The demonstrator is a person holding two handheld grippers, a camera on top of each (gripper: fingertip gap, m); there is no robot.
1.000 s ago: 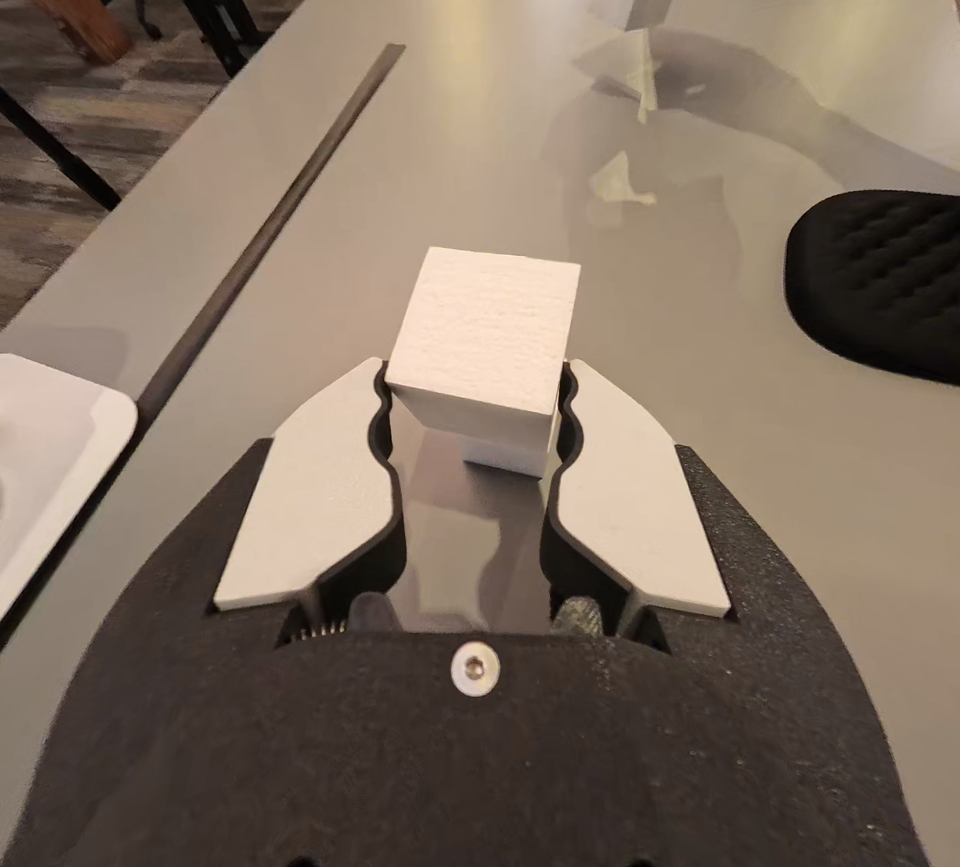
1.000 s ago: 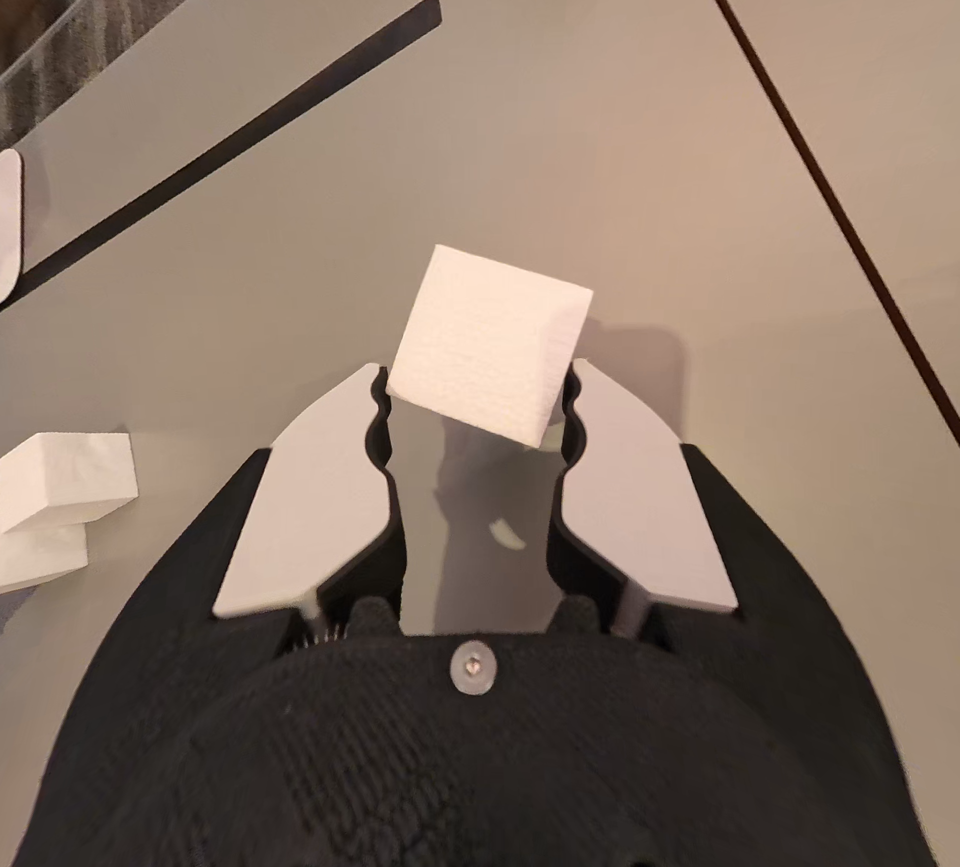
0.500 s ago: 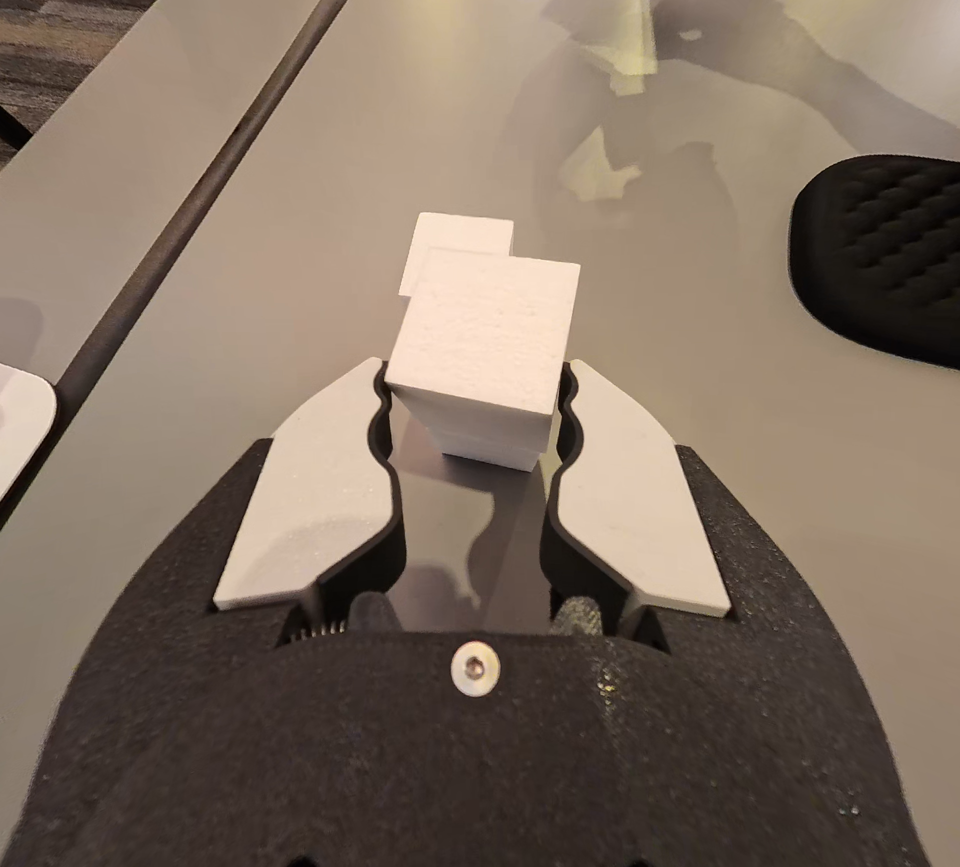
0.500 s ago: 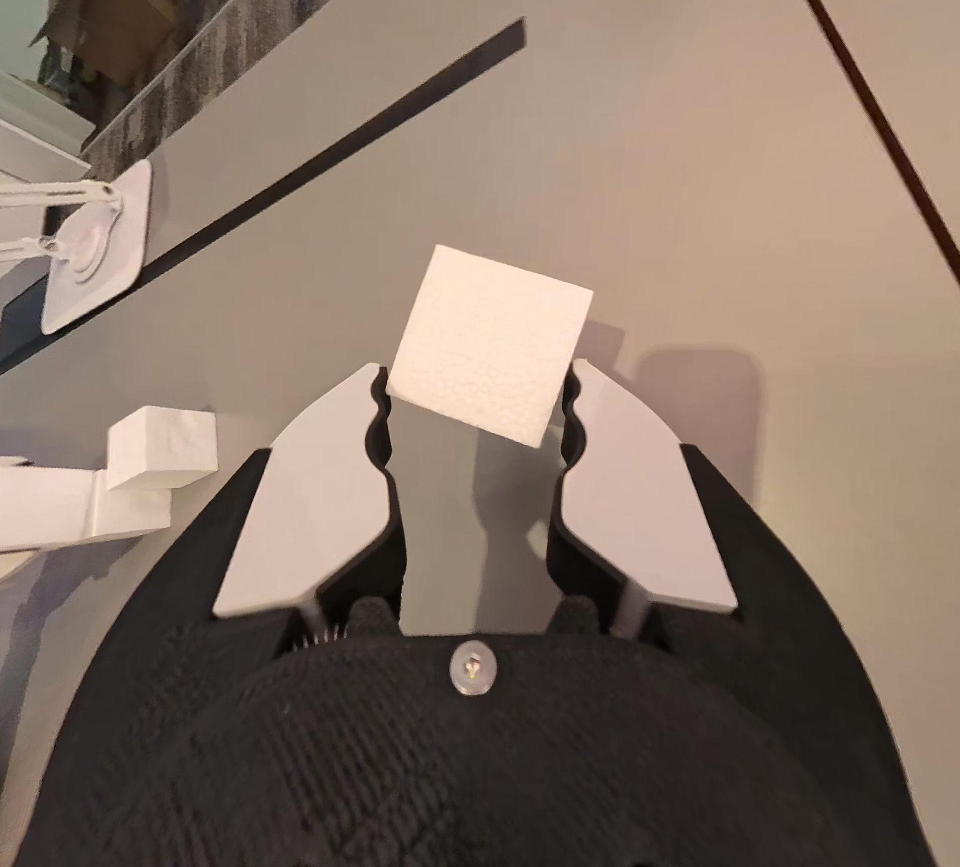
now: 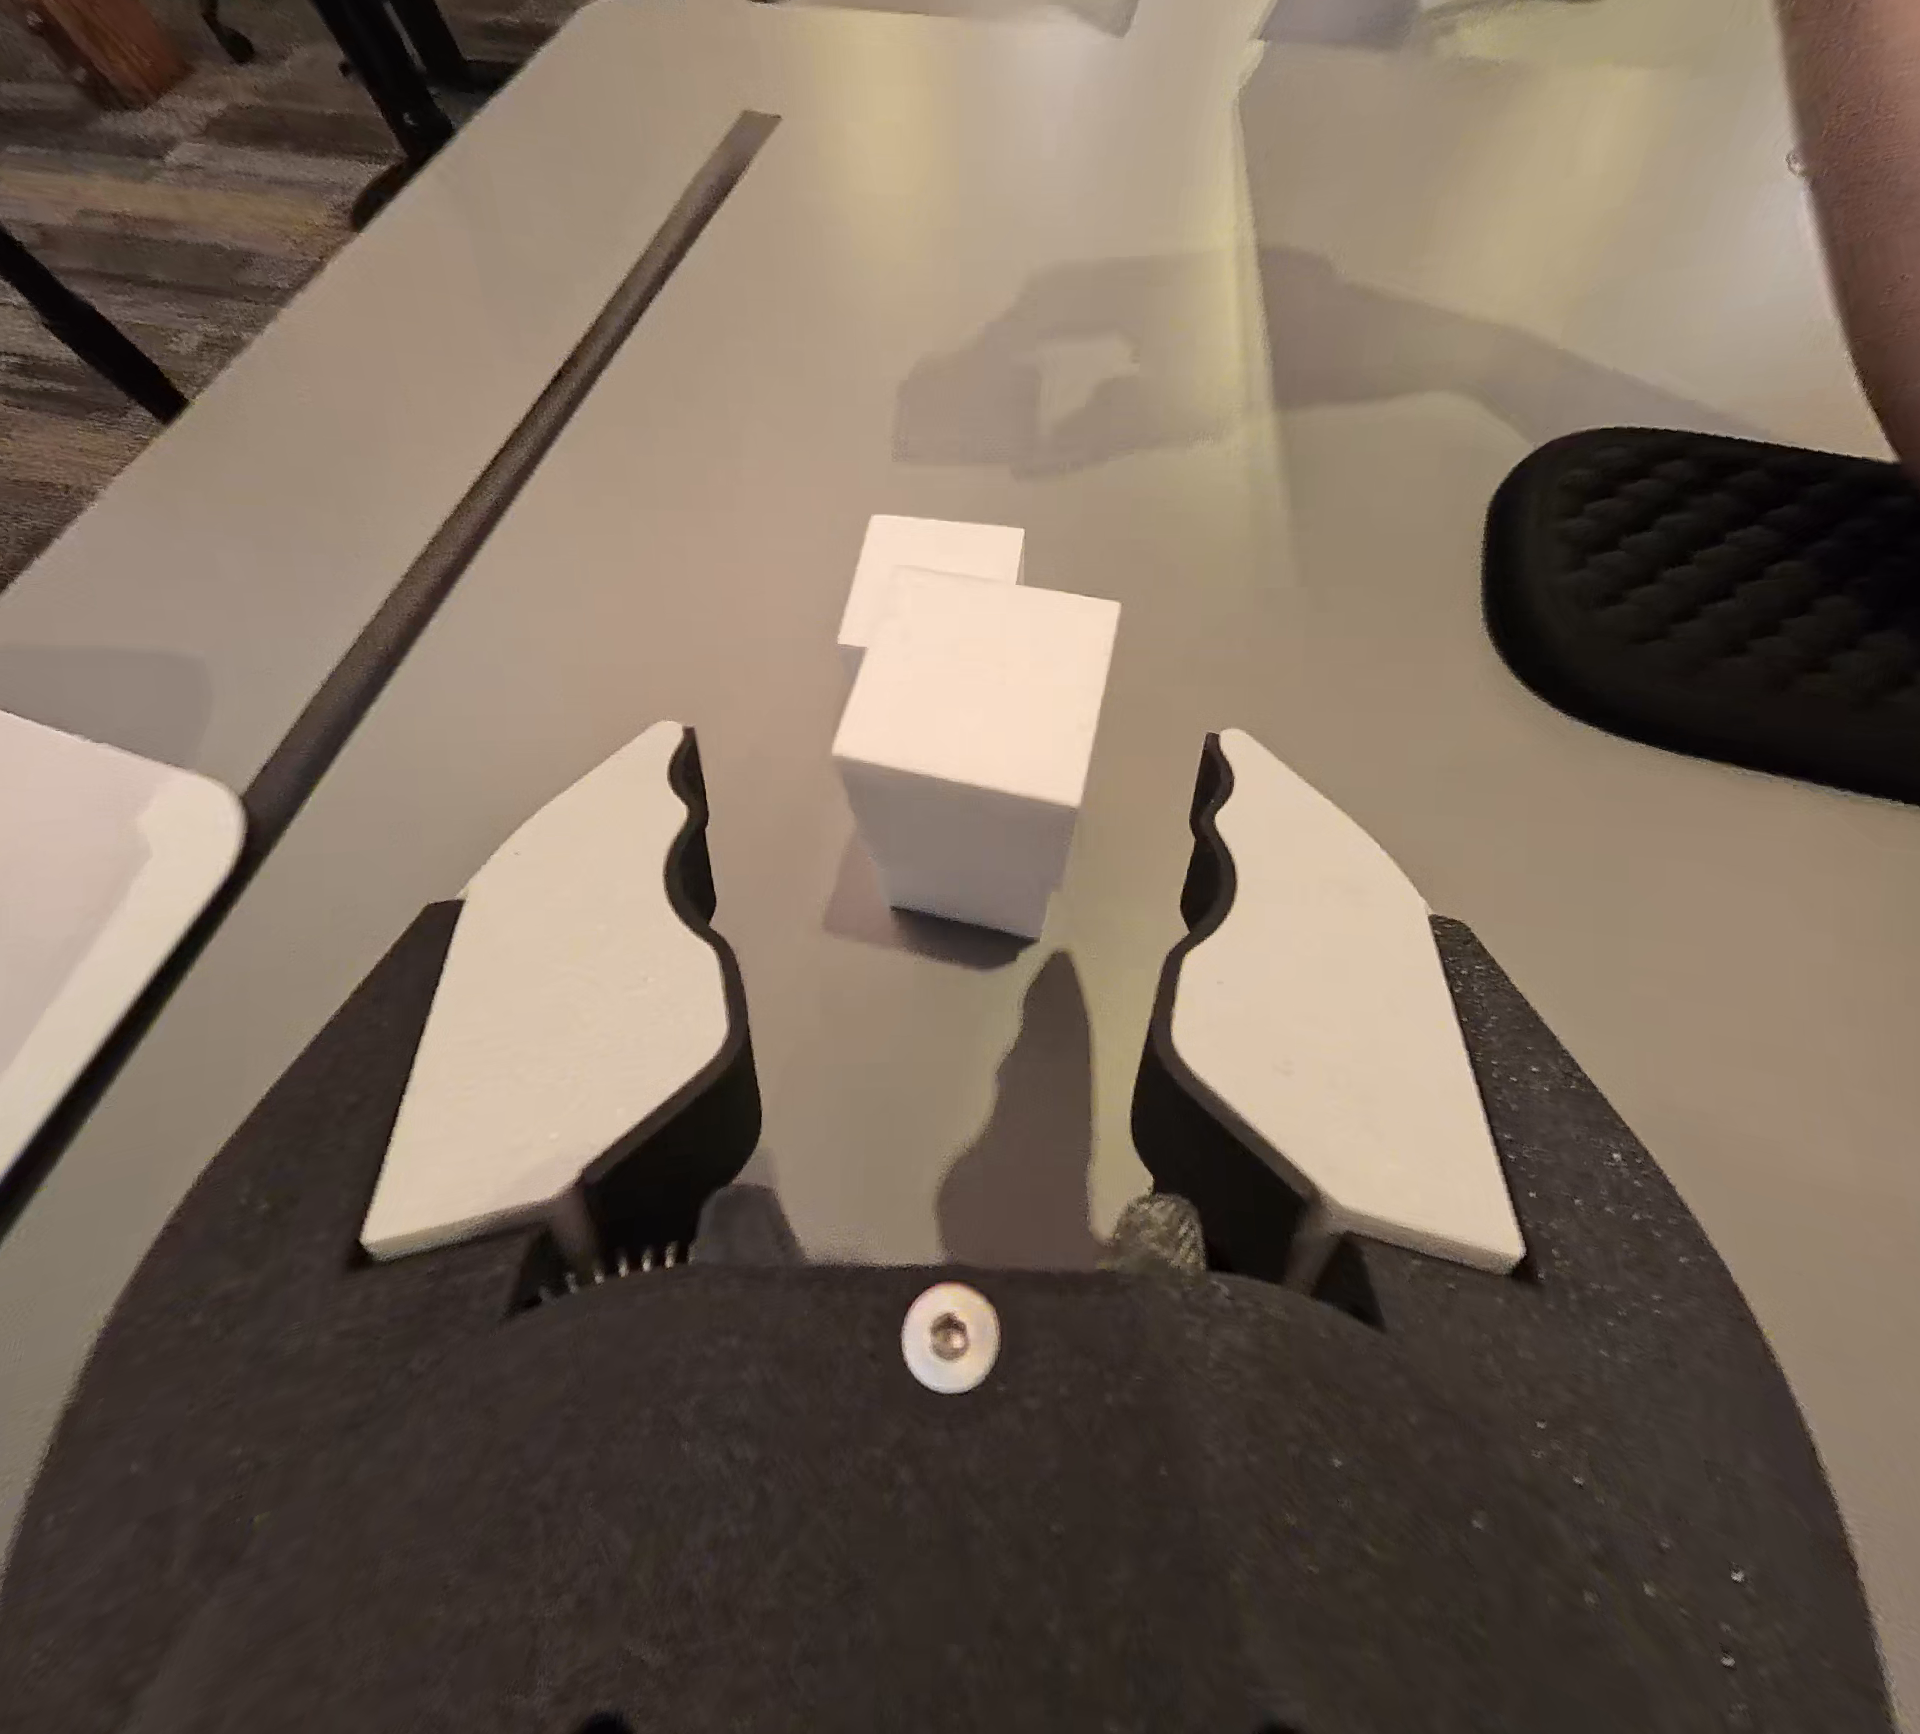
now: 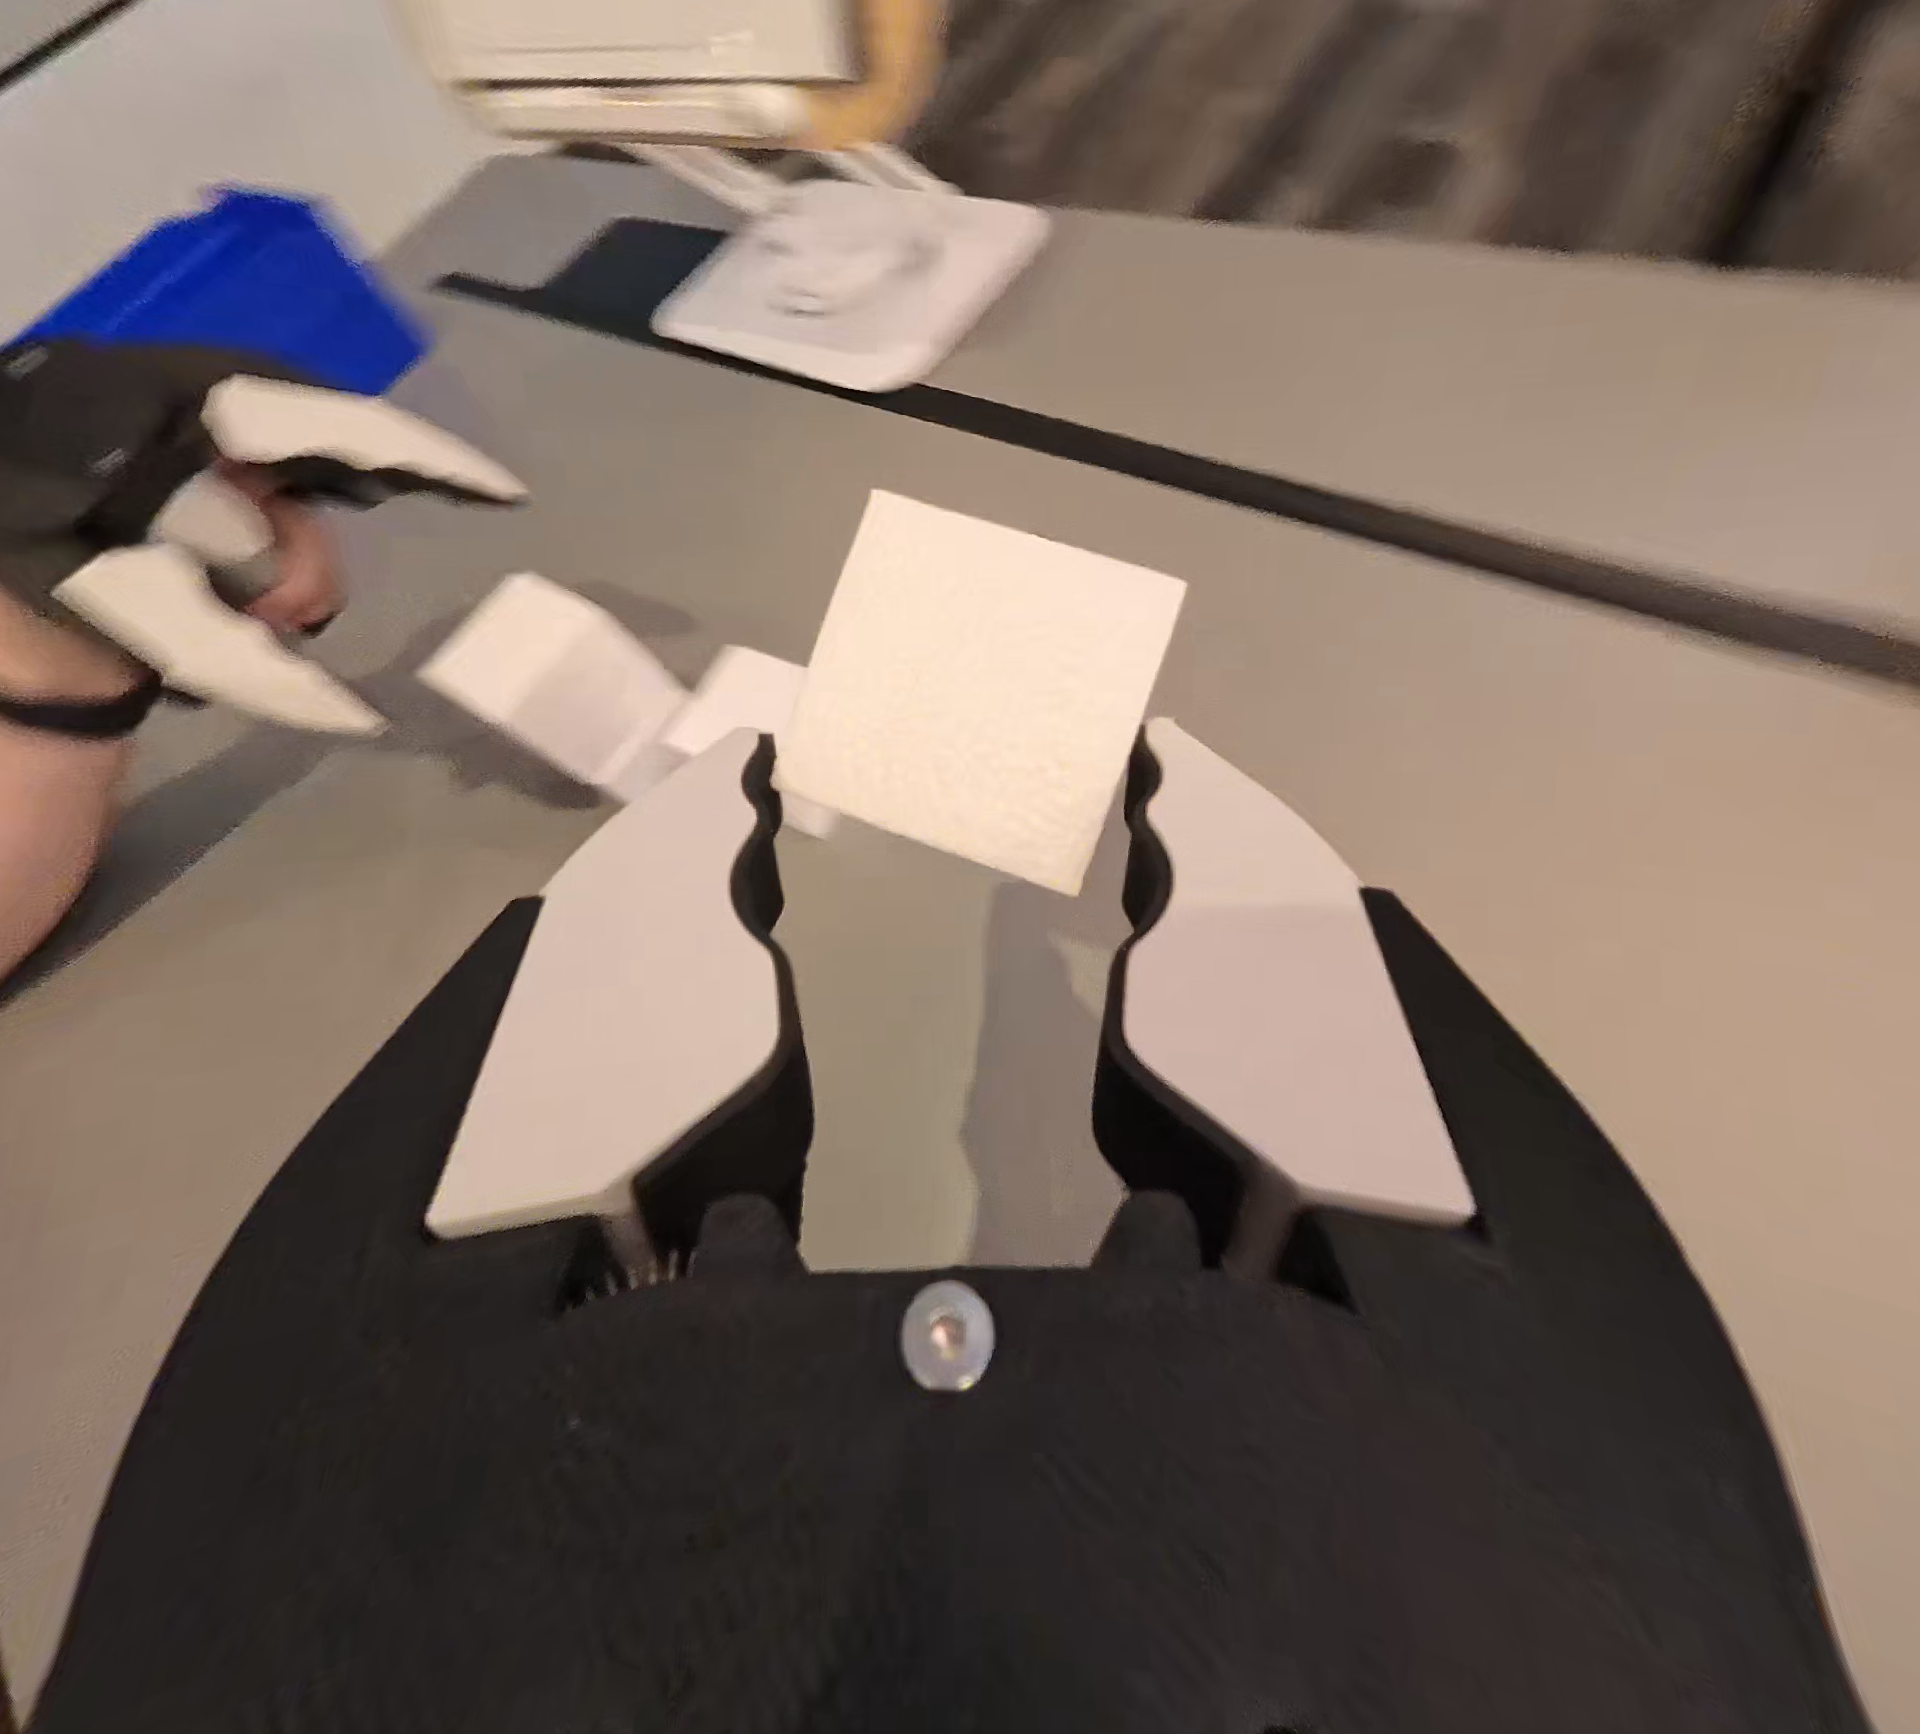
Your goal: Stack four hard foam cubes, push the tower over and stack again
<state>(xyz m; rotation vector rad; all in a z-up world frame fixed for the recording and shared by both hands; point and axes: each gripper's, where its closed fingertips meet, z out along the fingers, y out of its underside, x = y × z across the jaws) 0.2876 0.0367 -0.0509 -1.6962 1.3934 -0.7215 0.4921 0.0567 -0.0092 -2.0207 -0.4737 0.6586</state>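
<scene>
Stack (image 5: 971,749) stands two high between your wide-open left jaws; bring the right gripper's (image 6: 951,785) clamped, skewed cube (image 6: 982,687) down level, centred.

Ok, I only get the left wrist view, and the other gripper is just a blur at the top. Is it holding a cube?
Observer: Yes. The right gripper is shut on a white foam cube.
Operator: Is it sitting straight?
Observer: No, it is tilted, with one corner pointing down between the fingers.
Operator: Is there anything colourful that I can't see?
Observer: A blue bin sits just beyond the left gripper.
</scene>
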